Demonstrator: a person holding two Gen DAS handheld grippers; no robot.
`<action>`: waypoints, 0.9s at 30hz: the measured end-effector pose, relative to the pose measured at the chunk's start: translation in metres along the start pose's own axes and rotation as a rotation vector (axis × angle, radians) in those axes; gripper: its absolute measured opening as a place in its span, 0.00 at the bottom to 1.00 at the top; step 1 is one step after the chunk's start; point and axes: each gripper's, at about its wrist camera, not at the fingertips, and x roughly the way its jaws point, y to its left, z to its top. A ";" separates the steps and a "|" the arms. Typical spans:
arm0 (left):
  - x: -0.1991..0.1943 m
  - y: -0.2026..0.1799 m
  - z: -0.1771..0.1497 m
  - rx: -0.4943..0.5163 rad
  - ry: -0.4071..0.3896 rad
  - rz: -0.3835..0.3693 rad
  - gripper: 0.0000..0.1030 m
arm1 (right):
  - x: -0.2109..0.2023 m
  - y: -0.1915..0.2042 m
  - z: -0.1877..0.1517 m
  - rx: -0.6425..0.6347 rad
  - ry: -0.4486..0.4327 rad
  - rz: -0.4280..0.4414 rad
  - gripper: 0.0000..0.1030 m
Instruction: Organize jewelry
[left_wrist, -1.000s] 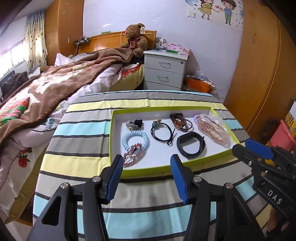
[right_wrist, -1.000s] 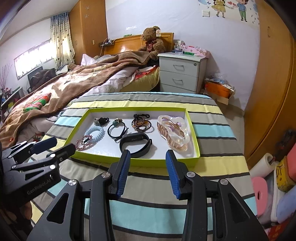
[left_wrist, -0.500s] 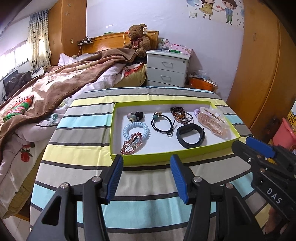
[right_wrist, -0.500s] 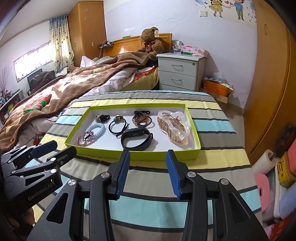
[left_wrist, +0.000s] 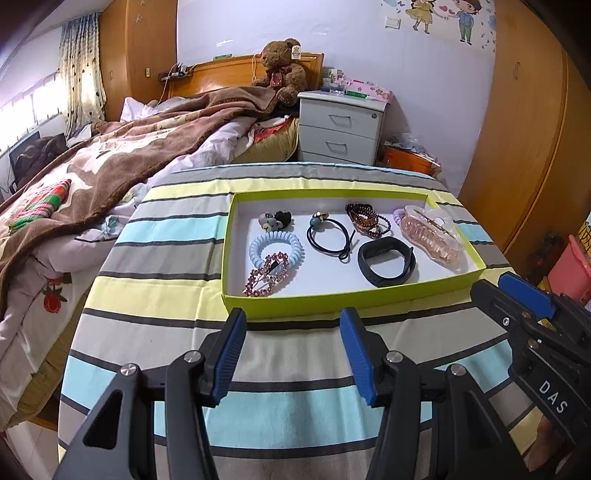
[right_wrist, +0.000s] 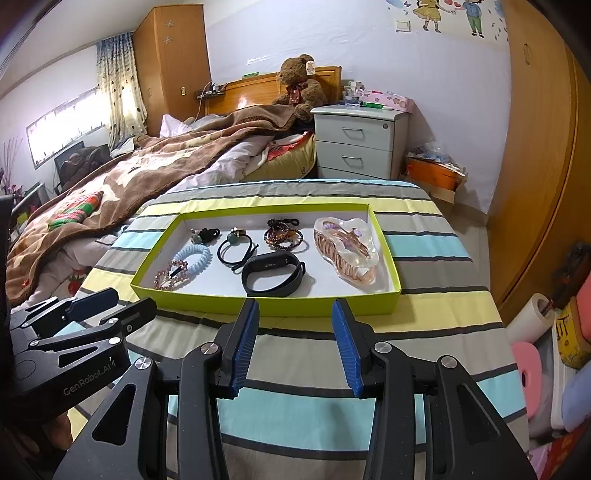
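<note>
All the jewelry lies inside the tray (left_wrist: 343, 299). Left tool (left_wrist: 293, 350) and right tool (right_wrist: 294, 341) hover spread, empty, before it; sorting done or starting, I can't tell.

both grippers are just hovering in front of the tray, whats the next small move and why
Probably ease the right gripper forward over the tray's near rim toward the black wristband. Both grippers are open and empty, short of the tray, and the wristband lies nearest, almost straight ahead of the right fingers, clear of the other pieces. The left gripper can wait.
</note>
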 end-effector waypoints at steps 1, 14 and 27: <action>0.000 0.000 0.000 -0.002 0.004 0.001 0.53 | 0.000 0.000 0.000 0.002 0.000 0.000 0.41; -0.007 -0.004 0.000 0.004 -0.017 0.003 0.53 | -0.001 -0.002 -0.001 0.007 -0.003 0.003 0.41; -0.008 0.001 0.000 -0.037 -0.027 -0.005 0.53 | 0.001 -0.002 -0.002 0.006 0.001 0.003 0.41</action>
